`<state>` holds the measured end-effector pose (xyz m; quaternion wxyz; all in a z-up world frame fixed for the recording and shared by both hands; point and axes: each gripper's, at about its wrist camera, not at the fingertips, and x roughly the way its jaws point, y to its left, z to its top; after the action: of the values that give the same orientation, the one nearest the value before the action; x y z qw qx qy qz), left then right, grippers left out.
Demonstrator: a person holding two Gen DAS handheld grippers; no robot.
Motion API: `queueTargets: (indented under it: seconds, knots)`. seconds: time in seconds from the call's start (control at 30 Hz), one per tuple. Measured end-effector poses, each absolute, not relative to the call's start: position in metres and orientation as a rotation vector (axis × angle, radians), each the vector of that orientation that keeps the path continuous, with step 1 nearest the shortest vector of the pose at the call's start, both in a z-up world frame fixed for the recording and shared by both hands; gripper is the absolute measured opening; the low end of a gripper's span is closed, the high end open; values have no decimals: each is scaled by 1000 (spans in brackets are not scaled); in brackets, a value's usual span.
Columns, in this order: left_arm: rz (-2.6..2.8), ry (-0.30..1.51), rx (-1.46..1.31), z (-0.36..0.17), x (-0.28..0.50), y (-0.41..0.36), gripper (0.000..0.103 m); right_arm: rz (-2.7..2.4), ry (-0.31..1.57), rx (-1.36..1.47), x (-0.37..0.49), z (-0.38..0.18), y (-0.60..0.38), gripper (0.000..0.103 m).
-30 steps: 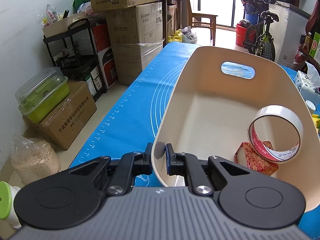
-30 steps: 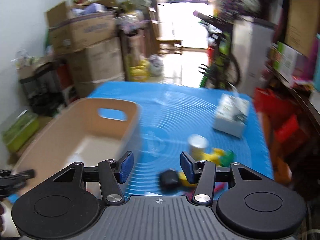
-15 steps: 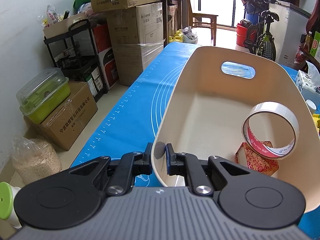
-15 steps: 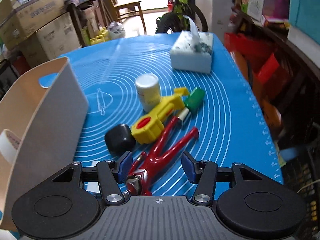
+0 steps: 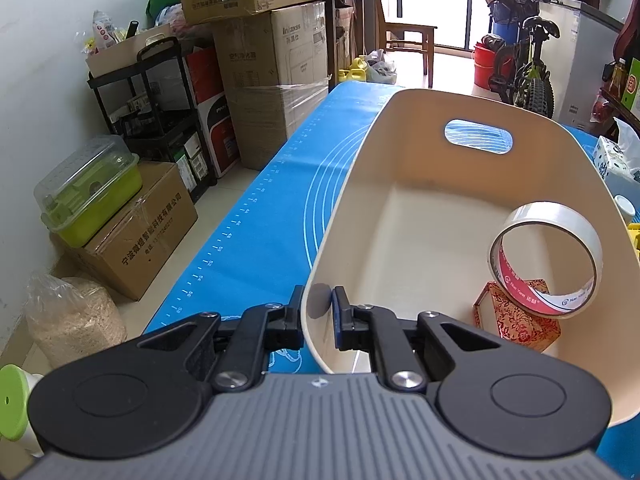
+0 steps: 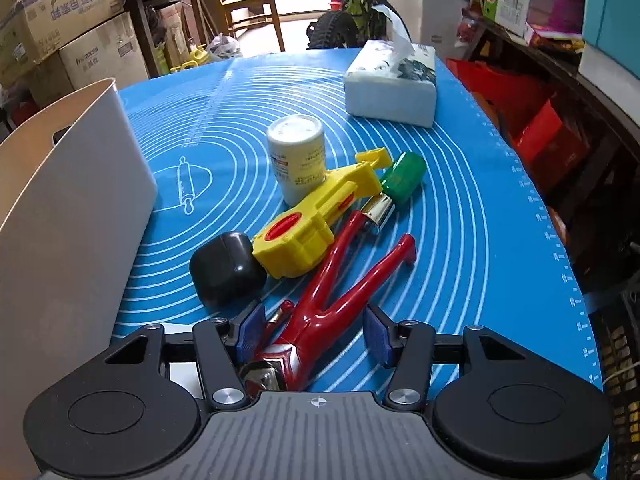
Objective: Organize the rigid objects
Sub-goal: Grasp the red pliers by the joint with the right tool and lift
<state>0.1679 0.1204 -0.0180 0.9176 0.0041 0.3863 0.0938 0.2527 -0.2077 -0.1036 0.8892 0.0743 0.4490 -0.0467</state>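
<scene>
left tool (image 5: 317, 312) pinches smooth cream bin (image 5: 420, 208); right tool (image 6: 314, 334) straddles glossy red figure (image 6: 320, 312).

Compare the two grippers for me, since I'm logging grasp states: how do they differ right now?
The left gripper is shut on the beige bin wall; the right gripper is open. The left grips a container; the right straddles the red toy figure lying on the blue mat, not yet clamping it. Both have blue-padded fingers.

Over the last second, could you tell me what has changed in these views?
The right hand-held gripper swung from the bin and came down, open, astride the red figure. In the bin, the tape roll shifted slightly. The left hand-held gripper stayed clamped on the bin's rim.
</scene>
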Motion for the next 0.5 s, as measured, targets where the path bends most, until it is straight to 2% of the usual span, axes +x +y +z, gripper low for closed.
queueTargets:
  seconds: [0.2,0.37,0.5]
  knots:
    - [194,798,2,-19,167,118,15,-90,891,141,249,-100,-203,42]
    - [194,799,0,-20,167,118,15,-82,888,143,247,-95,-203,36]
    - [194,798,0,-20,167,116,15,-83,865,103,243,-89,-200,36]
